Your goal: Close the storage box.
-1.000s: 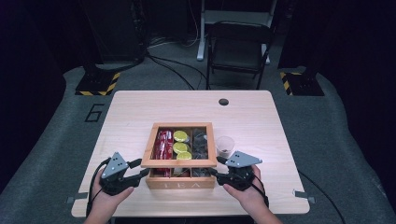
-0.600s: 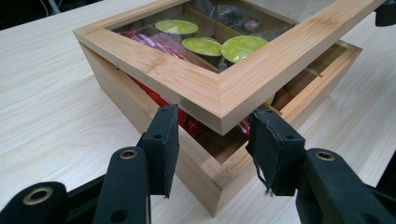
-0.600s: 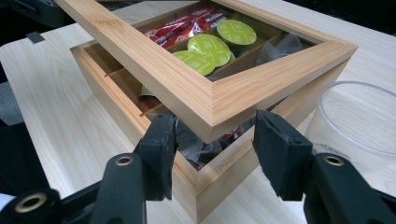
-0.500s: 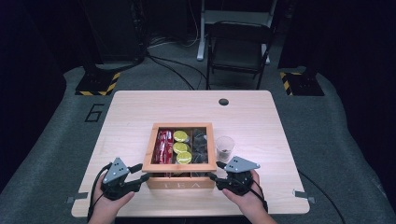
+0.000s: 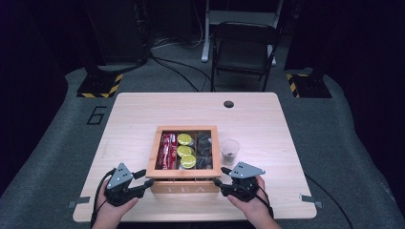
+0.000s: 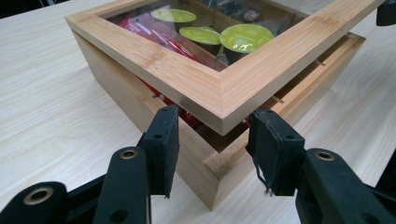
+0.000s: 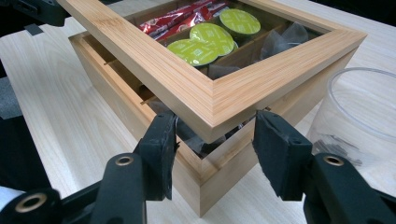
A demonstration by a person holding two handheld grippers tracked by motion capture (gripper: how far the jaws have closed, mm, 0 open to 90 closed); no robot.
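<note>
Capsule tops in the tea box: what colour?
Lime green capsule tops, clearest in the right gripper view.

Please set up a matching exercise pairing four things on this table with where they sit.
Things:
1. green pods
2. red packets
3. plastic cup
4. lid

Places:
A. left compartment of the box
B. middle compartment
C. raised off the box's near edge
D. on the table, right of the box

Pairs: 1-B, 2-A, 3-D, 4-C
</note>
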